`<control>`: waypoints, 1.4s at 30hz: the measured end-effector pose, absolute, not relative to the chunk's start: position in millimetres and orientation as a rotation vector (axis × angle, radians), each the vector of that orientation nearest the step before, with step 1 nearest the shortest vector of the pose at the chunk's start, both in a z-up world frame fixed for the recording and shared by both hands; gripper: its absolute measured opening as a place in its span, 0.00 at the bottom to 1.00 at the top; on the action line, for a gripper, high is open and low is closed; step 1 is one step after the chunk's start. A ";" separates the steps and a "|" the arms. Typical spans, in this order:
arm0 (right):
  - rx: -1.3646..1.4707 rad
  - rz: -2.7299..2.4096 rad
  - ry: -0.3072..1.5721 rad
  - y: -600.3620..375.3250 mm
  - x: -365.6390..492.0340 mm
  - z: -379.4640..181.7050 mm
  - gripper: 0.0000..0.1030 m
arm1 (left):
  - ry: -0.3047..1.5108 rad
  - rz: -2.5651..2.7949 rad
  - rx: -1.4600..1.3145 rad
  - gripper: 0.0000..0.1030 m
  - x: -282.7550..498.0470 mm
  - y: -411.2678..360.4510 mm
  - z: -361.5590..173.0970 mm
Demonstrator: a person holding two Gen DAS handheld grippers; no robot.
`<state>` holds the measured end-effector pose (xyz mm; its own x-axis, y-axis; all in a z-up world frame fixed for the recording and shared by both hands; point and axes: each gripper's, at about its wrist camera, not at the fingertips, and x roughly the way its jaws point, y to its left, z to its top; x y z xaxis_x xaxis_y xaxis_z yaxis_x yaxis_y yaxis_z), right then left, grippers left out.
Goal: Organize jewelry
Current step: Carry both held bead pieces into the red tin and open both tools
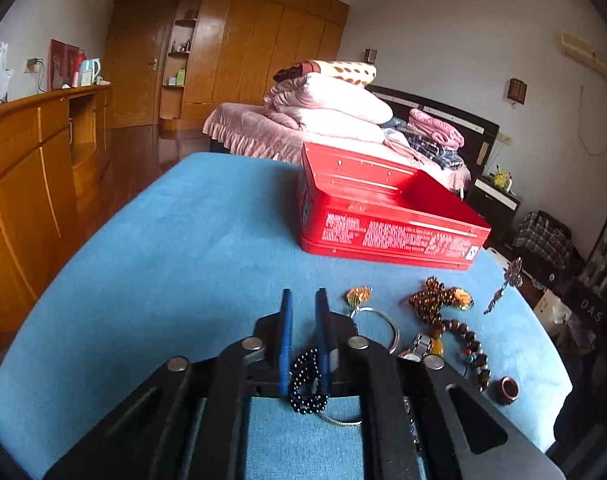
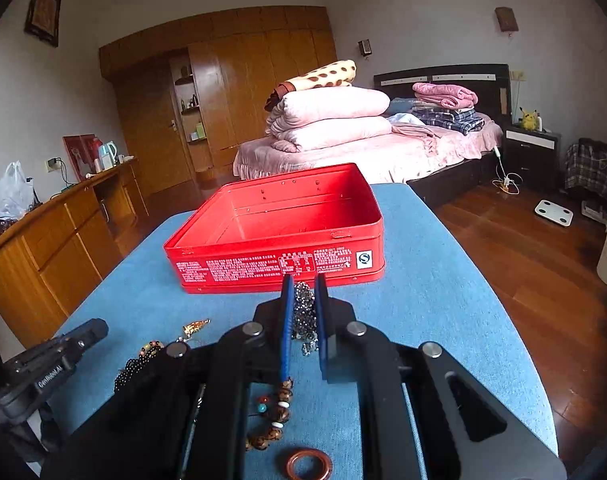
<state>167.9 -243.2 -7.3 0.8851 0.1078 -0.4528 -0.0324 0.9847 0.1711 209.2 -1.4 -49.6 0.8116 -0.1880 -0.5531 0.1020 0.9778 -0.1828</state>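
An open red tin (image 1: 383, 200) (image 2: 271, 236) stands on the blue cloth beyond both grippers. My left gripper (image 1: 303, 300) is open, its blue fingers apart over bare cloth. A black bead strand (image 1: 307, 380) lies by the base of its right finger, not pinched. My right gripper (image 2: 304, 280) is shut on a dark glittery bead strand (image 2: 305, 312), which hangs between the pads just in front of the tin's near wall. Loose on the cloth lie an amber pendant (image 1: 359, 295), a silver bangle (image 1: 379, 328), brown beads (image 1: 435, 300), a wooden bead bracelet (image 2: 279, 412) and a copper ring (image 2: 307, 464).
The blue-covered table (image 2: 423, 280) ends close on the right, above a wooden floor (image 2: 523, 248). A wooden cabinet (image 1: 23, 184) runs along the left. A bed with folded pink bedding (image 2: 331, 120) stands behind the table. The left tool's black body (image 2: 55, 360) shows low left in the right wrist view.
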 end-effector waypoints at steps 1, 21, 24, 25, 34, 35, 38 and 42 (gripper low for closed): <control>0.162 0.074 0.479 -243.0 168.0 -7.5 0.09 | 0.618 -0.158 -0.138 0.32 208.7 -4.4 -53.5; 0.185 0.076 0.479 -246.8 167.9 -9.1 0.09 | 0.758 -0.133 -0.042 0.17 221.6 -27.0 -77.2; 0.184 0.074 0.478 -246.2 167.5 -9.2 0.09 | 0.717 -0.128 -0.090 0.15 217.0 -18.2 -73.4; 0.184 0.074 0.477 -246.3 167.5 -9.2 0.09 | 0.705 -0.129 -0.104 0.15 216.5 -14.8 -72.7; 0.196 0.091 0.442 -247.0 169.6 -2.7 0.09 | 0.565 -0.123 -0.148 0.15 212.7 -10.9 -40.1; 0.198 0.096 0.433 -246.8 171.5 0.9 0.09 | 0.558 -0.127 -0.146 0.15 216.7 -13.2 -35.0; 0.204 0.113 0.404 -248.1 183.0 15.2 0.09 | 0.531 -0.148 -0.144 0.15 231.0 -21.3 -17.7; 0.240 0.166 0.371 -252.8 205.4 38.7 0.09 | 0.499 -0.192 -0.159 0.15 254.6 -32.3 8.5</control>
